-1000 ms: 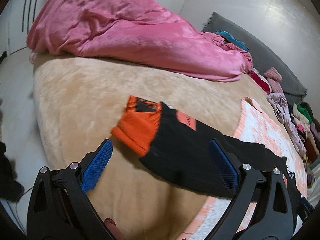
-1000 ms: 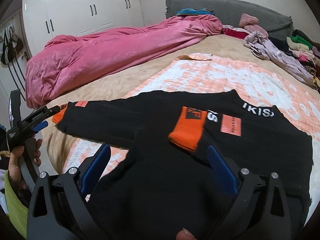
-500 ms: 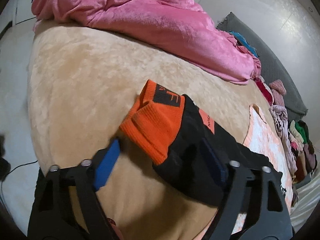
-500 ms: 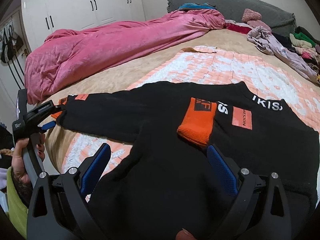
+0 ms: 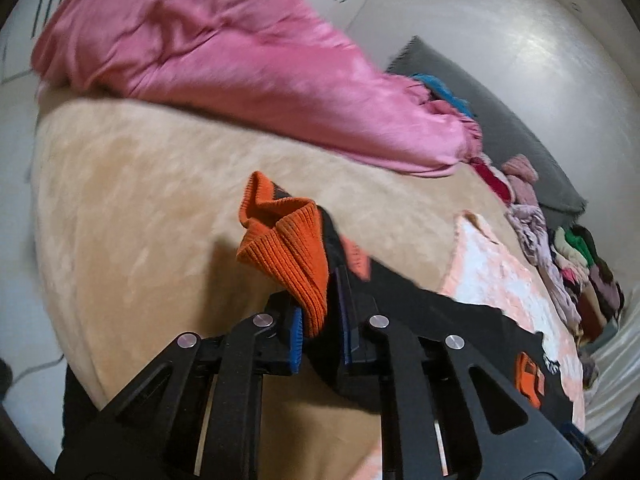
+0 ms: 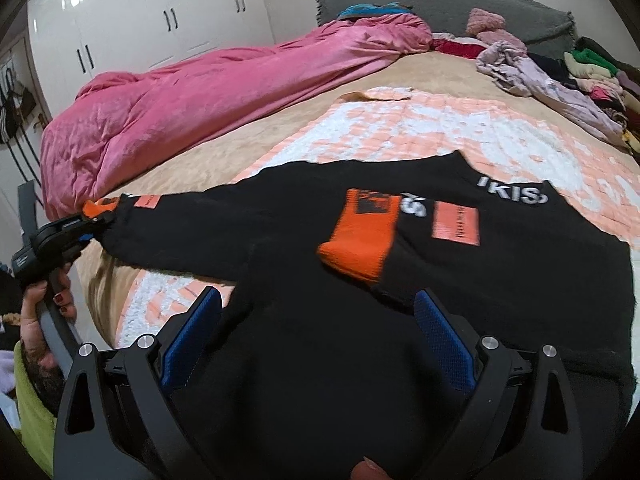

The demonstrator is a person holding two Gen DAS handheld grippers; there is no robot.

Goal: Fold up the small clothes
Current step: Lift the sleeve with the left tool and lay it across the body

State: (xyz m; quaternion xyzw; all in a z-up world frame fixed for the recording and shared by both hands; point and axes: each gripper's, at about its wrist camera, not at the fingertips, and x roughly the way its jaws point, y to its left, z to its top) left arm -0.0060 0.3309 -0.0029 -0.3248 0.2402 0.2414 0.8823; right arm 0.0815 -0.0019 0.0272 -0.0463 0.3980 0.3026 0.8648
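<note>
One black sweater (image 6: 304,340) near bed's (image 6: 256,136) front edge | left gripper (image 5: 320,320) pinching orange cuff (image 5: 288,248) | right gripper (image 6: 316,328) jaws wide apart

1. A wide bed (image 6: 440,66) is carrying everything, and a plush beige cover (image 5: 132,200) is stretching across its top.
2. A rumpled pink duvet (image 6: 208,92) is lying along the far side of the bed, running toward the grey headboard (image 6: 448,4).
3. A peach-and-white quilted mat (image 6: 420,128) is lying flat on the beige cover, one far corner turning up.
4. A black sweatshirt (image 6: 320,340) with orange cuffs is spreading over the near part of the mat, one sleeve reaching out past the mat over the beige cover.
5. A heap of mixed clothes (image 6: 568,76) is sitting by the headboard, well apart from the sweatshirt.
</note>
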